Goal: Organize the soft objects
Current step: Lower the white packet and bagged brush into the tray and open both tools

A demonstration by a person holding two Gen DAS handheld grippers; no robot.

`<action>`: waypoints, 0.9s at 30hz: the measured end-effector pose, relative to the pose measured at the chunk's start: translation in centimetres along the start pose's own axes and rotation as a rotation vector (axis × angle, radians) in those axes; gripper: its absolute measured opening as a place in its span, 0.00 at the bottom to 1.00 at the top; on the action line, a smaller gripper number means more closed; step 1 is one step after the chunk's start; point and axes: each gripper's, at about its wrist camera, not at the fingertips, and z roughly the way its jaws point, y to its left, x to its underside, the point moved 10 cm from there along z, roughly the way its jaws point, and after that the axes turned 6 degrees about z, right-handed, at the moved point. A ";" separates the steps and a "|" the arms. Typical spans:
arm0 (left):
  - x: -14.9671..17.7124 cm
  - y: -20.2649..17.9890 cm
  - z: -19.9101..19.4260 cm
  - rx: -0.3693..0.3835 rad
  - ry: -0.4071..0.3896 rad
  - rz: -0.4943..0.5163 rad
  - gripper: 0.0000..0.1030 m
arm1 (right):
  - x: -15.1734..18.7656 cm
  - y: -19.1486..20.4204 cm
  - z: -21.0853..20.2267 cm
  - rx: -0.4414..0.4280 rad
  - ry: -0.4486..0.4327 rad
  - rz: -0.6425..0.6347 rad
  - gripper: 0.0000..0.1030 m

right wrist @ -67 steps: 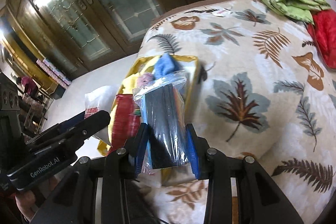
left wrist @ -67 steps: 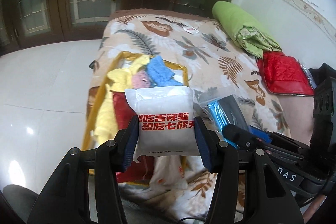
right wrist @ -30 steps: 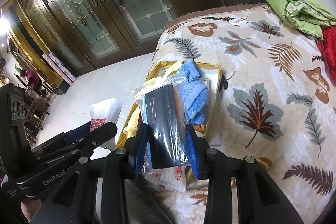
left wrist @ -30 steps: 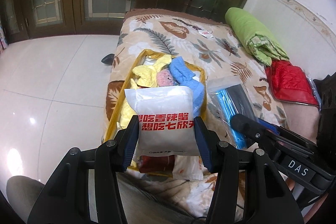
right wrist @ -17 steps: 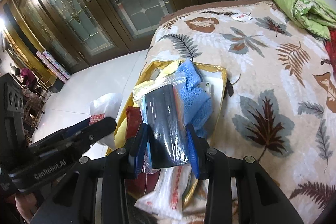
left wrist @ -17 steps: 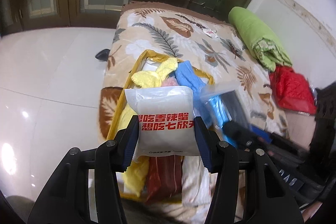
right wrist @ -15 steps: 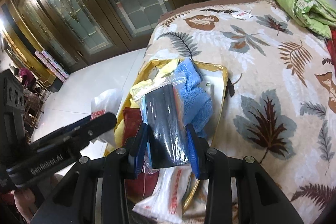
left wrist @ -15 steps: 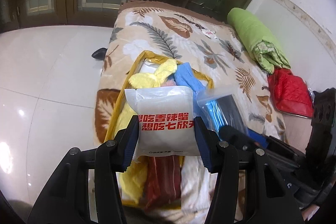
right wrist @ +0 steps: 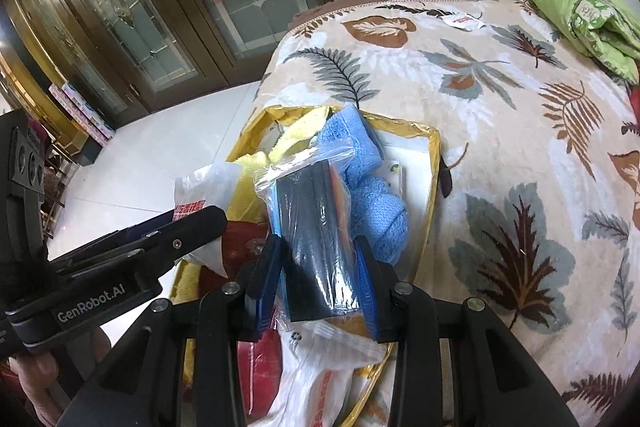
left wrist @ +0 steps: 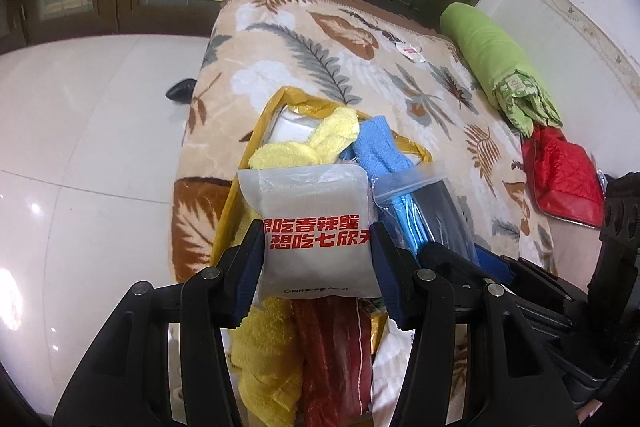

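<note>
Left hand-held gripper gripped one white packet above the gold-rimmed storage bag on the bed, already holding one yellow towel. Right hand-held gripper clamped one clear zip bag over one blue towel; both items seemingly remained unpacked.

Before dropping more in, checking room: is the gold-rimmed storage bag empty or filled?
Filled: gold-rimmed storage bag holds yellow and blue towels.

hidden: yellow bin interior | cut off: red jacket
</note>
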 end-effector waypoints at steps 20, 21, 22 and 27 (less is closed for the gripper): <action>-0.5 0.3 1.4 0.152 -0.054 -0.092 0.65 | 0.1 0.1 1.0 -0.031 -0.004 0.002 0.55; -0.6 0.4 0.7 0.149 -0.083 -0.100 0.66 | 0.0 0.1 0.6 -0.037 -0.015 0.006 0.56; -0.7 0.5 0.3 0.145 -0.098 -0.102 0.66 | 0.0 0.2 0.4 -0.040 -0.021 0.005 0.57; -1.0 0.9 -2.7 0.100 -0.184 -0.106 0.66 | 0.7 0.5 -1.5 -0.049 -0.040 -0.006 0.57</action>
